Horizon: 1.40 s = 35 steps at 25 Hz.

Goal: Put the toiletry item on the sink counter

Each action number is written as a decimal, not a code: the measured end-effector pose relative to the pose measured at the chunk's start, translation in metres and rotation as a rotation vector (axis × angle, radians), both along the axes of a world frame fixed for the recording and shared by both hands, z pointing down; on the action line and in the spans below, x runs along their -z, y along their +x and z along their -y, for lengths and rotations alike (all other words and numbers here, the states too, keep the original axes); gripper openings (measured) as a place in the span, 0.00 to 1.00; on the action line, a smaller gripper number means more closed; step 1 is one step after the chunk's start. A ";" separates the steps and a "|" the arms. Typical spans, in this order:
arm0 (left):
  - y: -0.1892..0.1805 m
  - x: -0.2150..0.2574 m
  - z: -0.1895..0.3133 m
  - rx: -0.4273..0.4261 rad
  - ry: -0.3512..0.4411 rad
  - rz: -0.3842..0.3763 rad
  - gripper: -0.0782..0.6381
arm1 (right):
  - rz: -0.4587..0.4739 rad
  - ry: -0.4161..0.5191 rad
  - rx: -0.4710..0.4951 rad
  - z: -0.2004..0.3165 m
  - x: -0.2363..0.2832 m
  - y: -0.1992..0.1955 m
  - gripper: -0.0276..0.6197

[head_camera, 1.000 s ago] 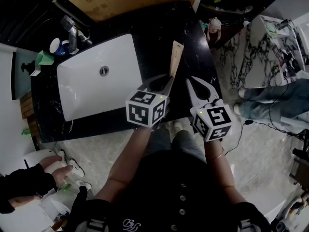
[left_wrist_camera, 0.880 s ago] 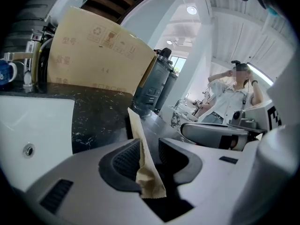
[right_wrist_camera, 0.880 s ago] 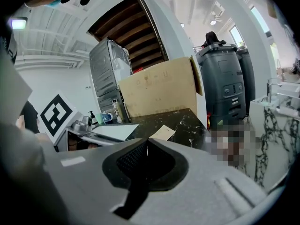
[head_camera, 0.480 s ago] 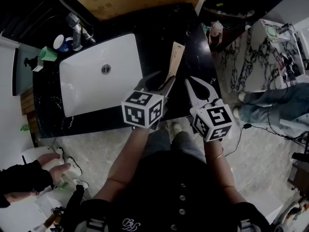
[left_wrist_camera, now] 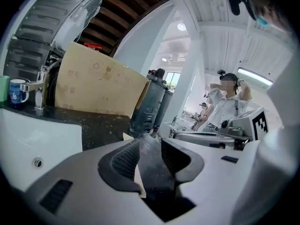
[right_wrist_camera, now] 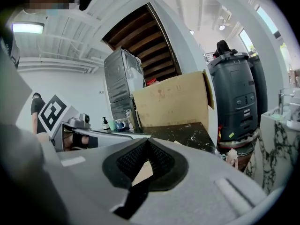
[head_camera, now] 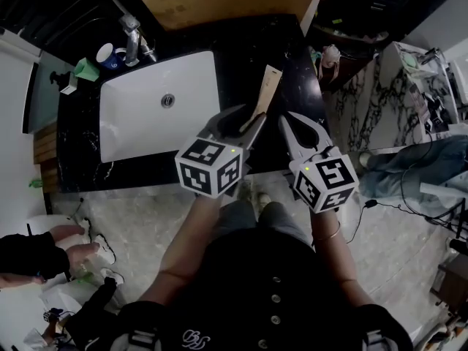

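My left gripper (head_camera: 248,117) has just spread apart, leaving the flat beige toiletry box (head_camera: 268,90) on the black worktop (head_camera: 241,50). I judge it placed. My right gripper (head_camera: 289,121) is closed and empty.

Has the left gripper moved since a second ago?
Yes: the left gripper has drawn back slightly toward the person, away from the near rim of the white sink.

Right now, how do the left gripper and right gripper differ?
Left gripper jaws stand apart, dark counter visible through the gap; right gripper jaw tips meet, nothing gripped. In the head view, the left gripper sits nearer the sink, the right gripper nearer the counter's right end. Shared: both are empty, above the counter's front edge.
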State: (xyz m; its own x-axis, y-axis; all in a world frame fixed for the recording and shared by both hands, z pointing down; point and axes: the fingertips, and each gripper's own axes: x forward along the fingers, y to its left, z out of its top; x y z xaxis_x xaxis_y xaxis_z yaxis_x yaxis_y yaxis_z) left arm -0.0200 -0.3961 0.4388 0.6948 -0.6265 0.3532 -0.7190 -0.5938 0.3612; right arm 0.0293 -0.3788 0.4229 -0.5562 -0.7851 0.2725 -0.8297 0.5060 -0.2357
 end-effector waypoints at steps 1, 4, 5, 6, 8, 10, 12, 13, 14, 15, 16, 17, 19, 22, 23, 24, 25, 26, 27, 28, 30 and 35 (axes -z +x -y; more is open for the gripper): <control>0.000 0.004 -0.003 0.005 0.011 -0.004 0.31 | 0.000 0.011 0.010 -0.003 0.005 -0.001 0.05; 0.000 0.020 -0.012 0.017 0.051 -0.023 0.31 | 0.001 0.048 0.037 -0.011 0.019 -0.003 0.05; 0.000 0.025 -0.015 0.023 0.066 -0.029 0.31 | 0.002 0.063 0.045 -0.013 0.024 -0.003 0.05; -0.001 0.031 -0.018 0.029 0.082 -0.034 0.31 | 0.003 0.077 0.053 -0.016 0.029 -0.004 0.05; -0.001 0.042 -0.025 0.042 0.110 -0.045 0.29 | 0.006 0.101 0.070 -0.022 0.038 -0.006 0.05; -0.001 0.052 -0.032 0.052 0.142 -0.053 0.25 | 0.005 0.125 0.084 -0.027 0.047 -0.007 0.05; -0.001 0.063 -0.038 0.059 0.177 -0.061 0.19 | 0.005 0.152 0.095 -0.031 0.057 -0.007 0.05; 0.000 0.068 -0.041 0.061 0.194 -0.067 0.17 | 0.004 0.165 0.101 -0.033 0.062 -0.008 0.05; -0.001 0.073 -0.044 0.062 0.210 -0.073 0.16 | 0.004 0.177 0.107 -0.035 0.066 -0.009 0.05; -0.001 0.078 -0.047 0.064 0.227 -0.081 0.15 | 0.004 0.186 0.113 -0.037 0.069 -0.009 0.05; -0.001 0.083 -0.049 0.065 0.244 -0.090 0.14 | 0.004 0.195 0.120 -0.039 0.072 -0.010 0.05; -0.001 0.087 -0.052 0.064 0.261 -0.100 0.13 | 0.003 0.203 0.127 -0.041 0.075 -0.011 0.05; 0.002 0.095 -0.055 0.054 0.288 -0.116 0.13 | -0.001 0.223 0.138 -0.044 0.081 -0.011 0.05; 0.005 0.103 -0.059 0.047 0.320 -0.129 0.12 | -0.006 0.254 0.145 -0.046 0.090 -0.010 0.05; 0.005 0.106 -0.061 0.048 0.327 -0.137 0.12 | -0.005 0.259 0.143 -0.047 0.092 -0.010 0.05; 0.004 0.108 -0.062 0.051 0.332 -0.147 0.12 | -0.002 0.264 0.140 -0.048 0.094 -0.011 0.05; 0.003 0.109 -0.062 0.055 0.336 -0.154 0.12 | -0.001 0.268 0.139 -0.048 0.095 -0.011 0.05; 0.001 0.110 -0.062 0.060 0.338 -0.158 0.12 | -0.001 0.272 0.141 -0.048 0.096 -0.011 0.05; 0.001 0.110 -0.061 0.065 0.339 -0.158 0.12 | -0.001 0.276 0.143 -0.048 0.098 -0.011 0.05; 0.000 0.111 -0.059 0.067 0.340 -0.158 0.12 | -0.001 0.280 0.144 -0.047 0.099 -0.011 0.05; 0.001 0.111 -0.055 0.068 0.338 -0.159 0.12 | -0.001 0.284 0.139 -0.044 0.100 -0.009 0.05; 0.001 0.109 -0.048 0.061 0.324 -0.150 0.12 | 0.004 0.276 0.129 -0.039 0.098 -0.010 0.05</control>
State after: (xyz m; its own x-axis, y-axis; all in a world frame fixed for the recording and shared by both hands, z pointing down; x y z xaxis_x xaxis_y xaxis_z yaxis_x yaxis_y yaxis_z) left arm -0.0188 -0.3480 0.3302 0.6814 -0.7314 0.0266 -0.7101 -0.6520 0.2657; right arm 0.0192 -0.3398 0.3249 -0.6566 -0.7522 0.0561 -0.7540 0.6524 -0.0774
